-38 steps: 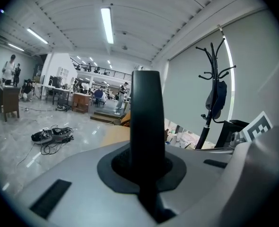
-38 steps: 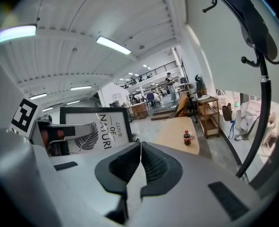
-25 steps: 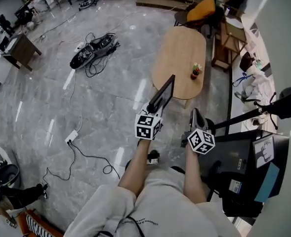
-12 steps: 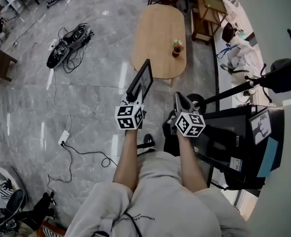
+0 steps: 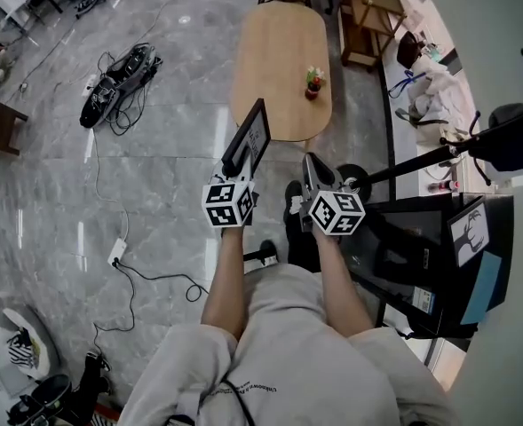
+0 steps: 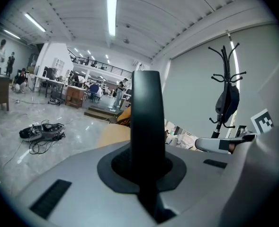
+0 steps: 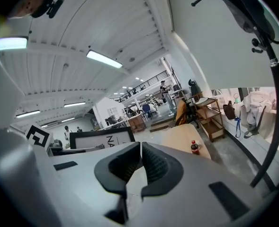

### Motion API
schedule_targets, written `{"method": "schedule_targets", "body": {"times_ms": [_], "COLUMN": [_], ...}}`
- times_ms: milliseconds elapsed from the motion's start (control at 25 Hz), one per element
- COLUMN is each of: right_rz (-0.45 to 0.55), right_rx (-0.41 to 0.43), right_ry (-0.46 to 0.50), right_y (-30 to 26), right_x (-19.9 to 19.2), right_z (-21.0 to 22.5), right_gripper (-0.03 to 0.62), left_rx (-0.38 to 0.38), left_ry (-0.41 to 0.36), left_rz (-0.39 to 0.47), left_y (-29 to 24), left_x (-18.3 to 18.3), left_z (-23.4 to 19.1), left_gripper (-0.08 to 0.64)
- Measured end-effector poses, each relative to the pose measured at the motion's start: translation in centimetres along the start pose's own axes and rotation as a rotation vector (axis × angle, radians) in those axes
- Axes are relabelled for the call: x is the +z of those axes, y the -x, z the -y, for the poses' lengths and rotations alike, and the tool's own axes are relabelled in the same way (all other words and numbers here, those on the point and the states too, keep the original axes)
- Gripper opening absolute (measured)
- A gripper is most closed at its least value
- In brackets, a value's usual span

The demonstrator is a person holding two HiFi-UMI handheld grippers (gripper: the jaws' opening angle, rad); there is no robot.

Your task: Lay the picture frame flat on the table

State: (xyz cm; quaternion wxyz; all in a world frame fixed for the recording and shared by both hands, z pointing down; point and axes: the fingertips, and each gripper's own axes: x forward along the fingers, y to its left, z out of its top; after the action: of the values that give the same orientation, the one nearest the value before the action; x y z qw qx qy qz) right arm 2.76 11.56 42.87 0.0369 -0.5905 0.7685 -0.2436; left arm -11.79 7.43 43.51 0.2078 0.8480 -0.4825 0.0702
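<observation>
Left gripper (image 5: 236,183) holds picture frame (image 5: 249,138) upright in the air, short of table (image 5: 274,34).
Left jaws are clamped narrow on the frame's lower edge; the frame stands edge-on straight up from them in the left gripper view, tilted a bit in the head view, and sits over the floor, not touching the table. The wooden oval table is ahead of both grippers, its near end just beyond the frame top. Right gripper (image 7: 141,148) is level beside the left one, jaws pressed together with nothing between; the frame is to its left, and a bottle (image 7: 194,147) stands on the table ahead and to its right.
</observation>
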Motion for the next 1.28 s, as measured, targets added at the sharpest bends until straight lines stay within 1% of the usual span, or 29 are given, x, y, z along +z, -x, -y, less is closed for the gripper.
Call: {"method": "schedule_targets", "body": {"times_ms": [160, 480, 680, 840, 1000, 1120, 1280], "right_rz": [-0.022, -0.041, -0.047, -0.051, -0.073, -0.098, -0.122], "right_rx": [-0.006, 0.037, 0.062, 0.08, 0.11, 0.151, 0.201], "right_ry": [0.025, -0.004, 0.044, 0.056, 0.054, 0.024, -0.004], "right_y": [-1.9, -6.2, -9.6, -12.9, -16.1, -19.1, -22.0], "right_x": [0.5, 2.9, 4.8, 6.9, 9.4, 11.0, 11.9], "right_z": [1.2, 4.0, 5.8, 7.0, 8.5, 10.0, 9.5], "right_gripper": [0.035, 0.032, 0.031, 0.031, 0.031, 0.031, 0.031], "left_rx": [0.015, 0.029, 0.031, 0.036, 0.059, 0.092, 0.146], "left_ry": [0.019, 0.03, 0.018, 0.016, 0.019, 0.004, -0.008], "left_rz": [0.001, -0.007, -0.023, -0.039, -0.051, -0.054, -0.06], "left_y": [-2.2, -7.3, -10.7, -13.8, -16.8, -19.2, -19.6], "left_x": [0.7, 1.6, 2.1, 3.0, 4.6, 6.3, 7.9], "left_z": [-0.8, -1.1, -1.2, -1.8, -1.9, -2.0, -3.5], "left_gripper": [0.028, 0.028, 0.028, 0.028, 0.028, 0.028, 0.028]}}
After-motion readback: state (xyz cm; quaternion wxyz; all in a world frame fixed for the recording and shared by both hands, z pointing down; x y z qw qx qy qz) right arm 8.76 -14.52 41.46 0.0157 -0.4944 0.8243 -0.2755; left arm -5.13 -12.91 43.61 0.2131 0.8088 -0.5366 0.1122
